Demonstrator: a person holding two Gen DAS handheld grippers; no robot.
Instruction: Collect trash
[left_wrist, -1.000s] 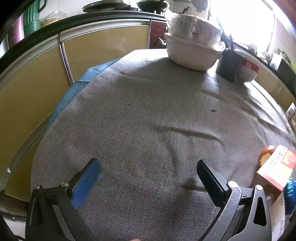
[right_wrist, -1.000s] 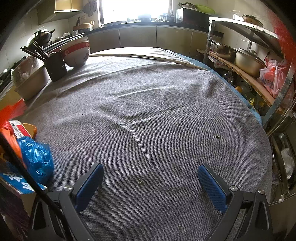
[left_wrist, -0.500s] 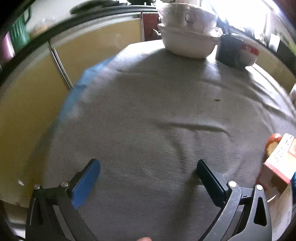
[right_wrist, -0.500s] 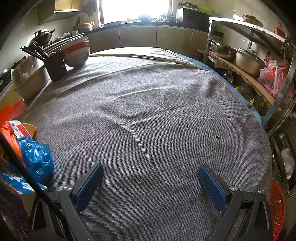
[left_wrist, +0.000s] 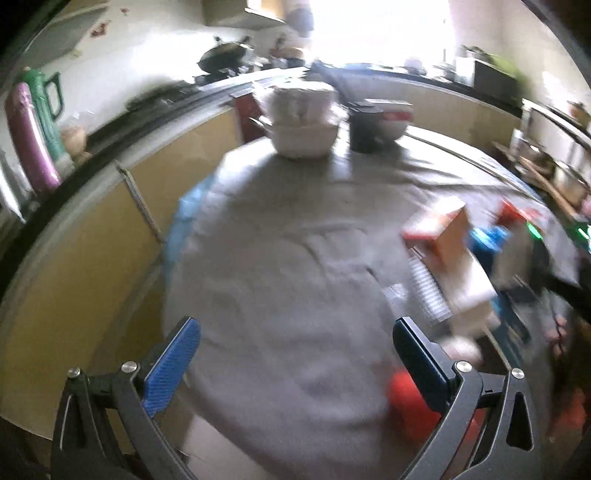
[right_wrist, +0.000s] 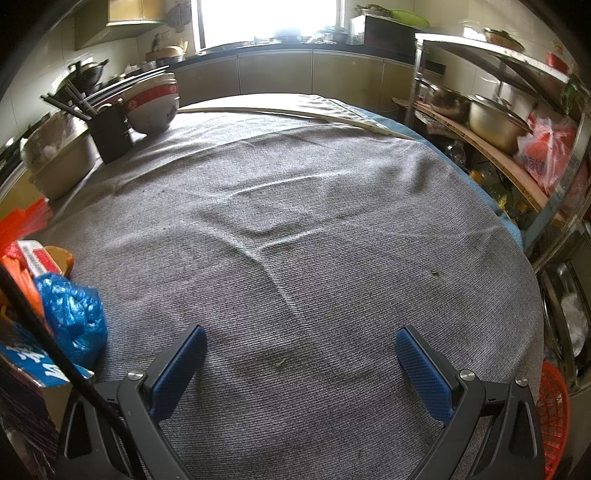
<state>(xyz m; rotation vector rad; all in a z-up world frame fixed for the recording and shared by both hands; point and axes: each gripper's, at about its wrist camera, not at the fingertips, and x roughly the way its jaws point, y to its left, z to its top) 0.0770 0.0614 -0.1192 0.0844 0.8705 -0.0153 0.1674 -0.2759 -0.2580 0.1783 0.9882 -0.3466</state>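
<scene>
Crumpled blue plastic bag (right_wrist: 74, 317) and red-and-white cardboard box (right_wrist: 35, 258) are lying at ten o'clock of the empty, wide-spread right gripper (right_wrist: 297, 363), while the left gripper (left_wrist: 295, 354), equally wide and empty, is facing them at two o'clock.

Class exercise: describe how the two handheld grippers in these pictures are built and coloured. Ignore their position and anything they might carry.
Both look alike. The left gripper and right gripper each have two dark grey angular metal arms with triangular cut-outs and silver round bolts. Their fingers carry flat blue ribbed pads. A thin black cable crosses the right view's left side.
</scene>
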